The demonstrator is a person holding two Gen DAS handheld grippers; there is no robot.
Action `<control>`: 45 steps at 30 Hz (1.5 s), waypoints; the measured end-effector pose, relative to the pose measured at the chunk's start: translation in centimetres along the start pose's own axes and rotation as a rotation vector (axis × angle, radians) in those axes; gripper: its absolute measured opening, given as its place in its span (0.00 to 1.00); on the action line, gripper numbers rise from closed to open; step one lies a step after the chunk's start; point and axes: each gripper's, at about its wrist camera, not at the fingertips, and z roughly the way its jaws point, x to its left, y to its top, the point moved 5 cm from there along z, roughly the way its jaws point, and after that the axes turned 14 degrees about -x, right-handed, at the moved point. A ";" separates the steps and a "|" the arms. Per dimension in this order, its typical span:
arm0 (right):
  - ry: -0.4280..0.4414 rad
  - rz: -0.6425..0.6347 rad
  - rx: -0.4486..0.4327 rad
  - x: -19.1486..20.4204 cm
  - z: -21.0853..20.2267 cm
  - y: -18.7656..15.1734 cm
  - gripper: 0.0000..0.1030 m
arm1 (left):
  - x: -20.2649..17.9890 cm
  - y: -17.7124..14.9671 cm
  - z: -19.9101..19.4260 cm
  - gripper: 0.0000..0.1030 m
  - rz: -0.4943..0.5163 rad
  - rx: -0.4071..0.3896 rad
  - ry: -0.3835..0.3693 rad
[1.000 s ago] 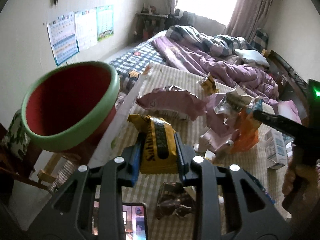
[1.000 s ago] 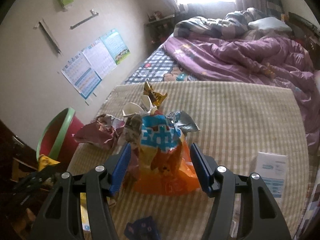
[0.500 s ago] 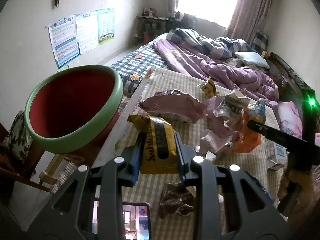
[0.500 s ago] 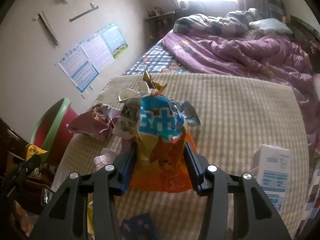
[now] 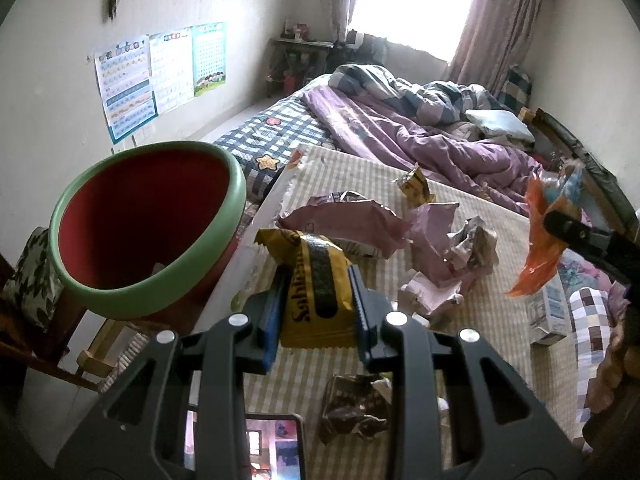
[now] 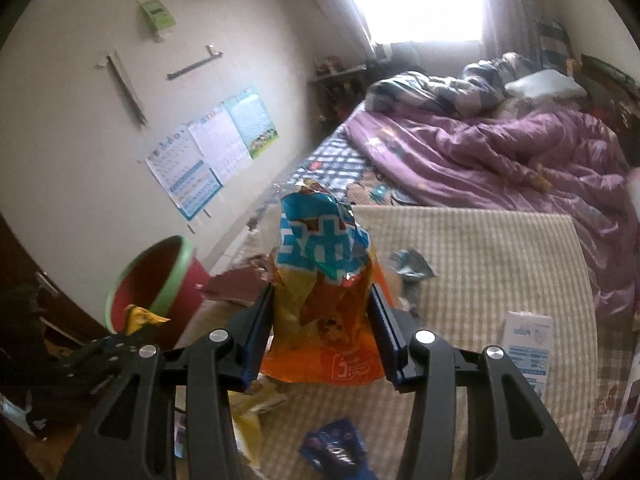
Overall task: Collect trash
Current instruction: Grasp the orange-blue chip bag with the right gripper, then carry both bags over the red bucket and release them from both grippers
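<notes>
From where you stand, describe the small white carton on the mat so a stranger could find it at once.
Start at the checked beige mat spread at the foot of the bed with the purple quilt. Follow the mat to its right edge, away from the red bin. There the white carton lies alone: a box with blue print, unlike the crumpled wrappers elsewhere.

Glossy crinkled foil-plastic: yellow wrapper, orange snack bag, pink wrappers. Smooth matt plastic: red bin with green rim. Coarse woven checked cloth: mat. Soft rumpled cloth: purple quilt. Matt printed card: small white carton. Flat paper: wall charts.
</notes>
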 end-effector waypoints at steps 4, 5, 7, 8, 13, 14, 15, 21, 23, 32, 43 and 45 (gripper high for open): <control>0.027 -0.023 -0.007 2.1 -0.1 0.3 0.45 | 0.6 0.1 0.0 0.28 -0.005 -0.005 -0.001; 0.035 -0.026 -0.005 2.6 -0.1 0.3 0.45 | 0.7 0.1 -0.1 0.28 -0.007 -0.005 0.000; 0.051 -0.031 -0.002 3.6 0.1 0.3 0.45 | 1.2 0.3 -0.1 0.28 -0.014 -0.009 0.003; 0.057 -0.035 -0.001 3.9 0.1 0.2 0.45 | 1.4 0.3 -0.1 0.28 -0.016 -0.010 0.004; 0.082 -0.057 0.008 6.0 0.7 -0.2 0.45 | 2.5 0.7 0.0 0.28 -0.027 -0.017 0.009; 0.086 -0.060 0.010 6.4 0.8 -0.2 0.45 | 2.8 0.8 0.0 0.28 -0.030 -0.020 0.011; 0.088 -0.062 0.012 6.7 1.0 -0.3 0.45 | 3.1 0.9 0.1 0.28 -0.031 -0.022 0.013; 0.097 -0.067 0.036 8.4 2.2 -1.0 0.45 | 4.8 1.1 0.3 0.28 -0.035 -0.026 0.020; 0.098 -0.068 0.043 8.7 2.6 -1.1 0.45 | 5.6 1.2 0.4 0.28 -0.035 -0.025 0.023; 0.104 -0.076 0.057 11.5 3.8 -1.9 0.45 | 10.6 1.9 -0.3 0.28 -0.073 -0.040 0.079; 0.116 -0.095 0.076 15.1 5.6 -2.7 0.45 | 14.0 2.3 -0.4 0.28 -0.074 -0.040 0.074; 0.111 -0.095 0.080 15.5 5.9 -2.9 0.45 | 14.5 2.3 -0.3 0.28 -0.077 -0.038 0.071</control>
